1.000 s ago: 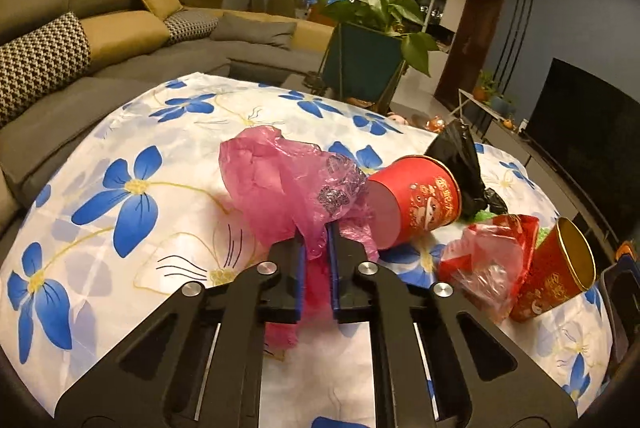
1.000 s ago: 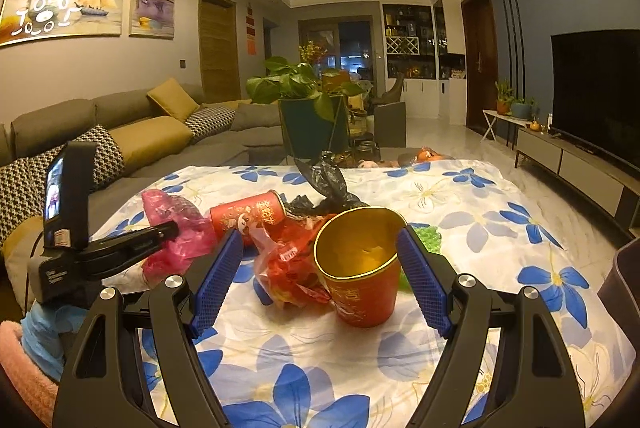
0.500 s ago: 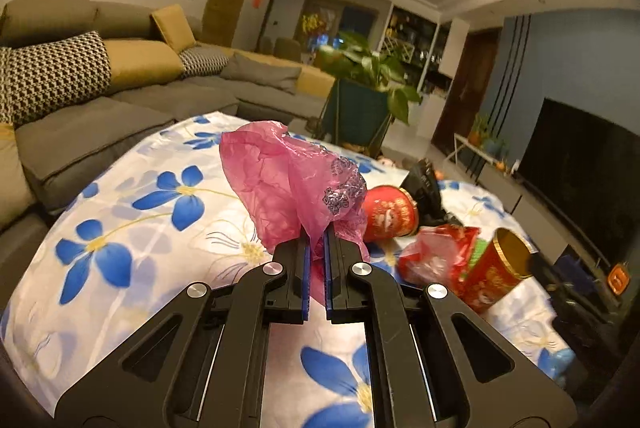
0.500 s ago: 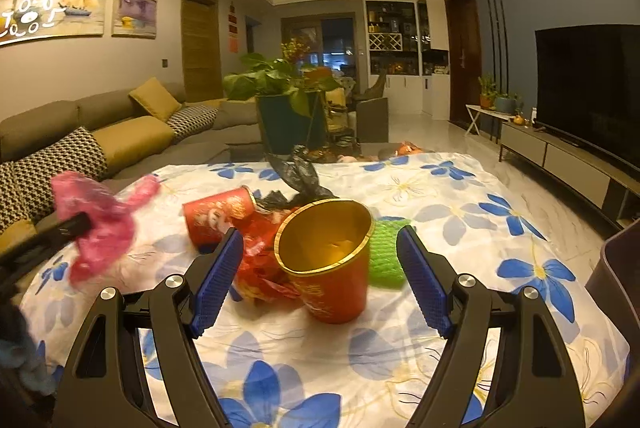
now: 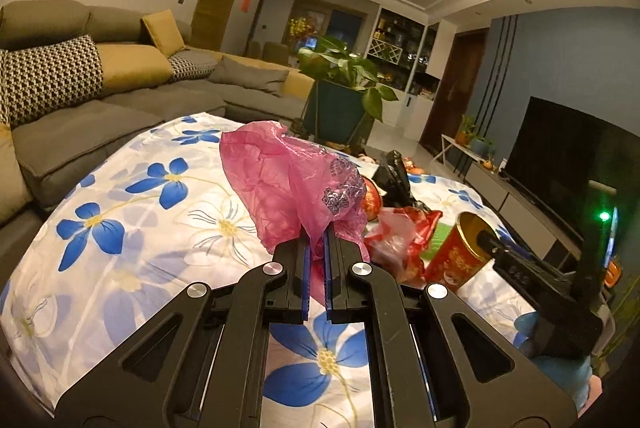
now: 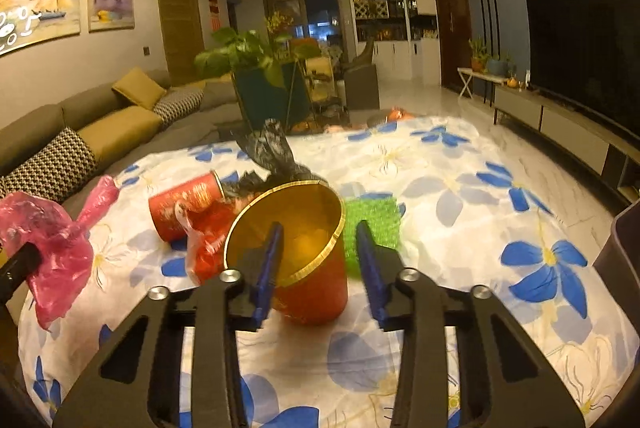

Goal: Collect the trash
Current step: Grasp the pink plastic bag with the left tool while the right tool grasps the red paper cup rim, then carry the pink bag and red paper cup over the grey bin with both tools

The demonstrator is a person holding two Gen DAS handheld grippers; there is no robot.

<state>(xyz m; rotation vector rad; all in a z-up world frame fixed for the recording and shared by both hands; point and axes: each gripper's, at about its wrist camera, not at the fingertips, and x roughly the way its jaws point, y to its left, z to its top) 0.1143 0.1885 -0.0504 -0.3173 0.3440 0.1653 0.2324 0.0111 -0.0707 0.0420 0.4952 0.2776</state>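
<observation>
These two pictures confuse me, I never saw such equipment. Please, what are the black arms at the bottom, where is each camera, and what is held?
The black arms are hand-held grippers, one per hand; each carries a camera looking along its fingers. The left gripper is shut on a pink plastic bag, lifted above the flowered cloth. The right gripper is open, one finger inside the gold-lined red cup, one outside. Also lying there: another red cup, red wrapper, black bag, green mesh.

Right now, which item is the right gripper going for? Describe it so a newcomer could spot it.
On the flowered cloth, in the trash cluster, stands the upright red cup. The right gripper straddles its wall, one finger inside. Unlike the toppled red cup, its gold interior faces up.
</observation>
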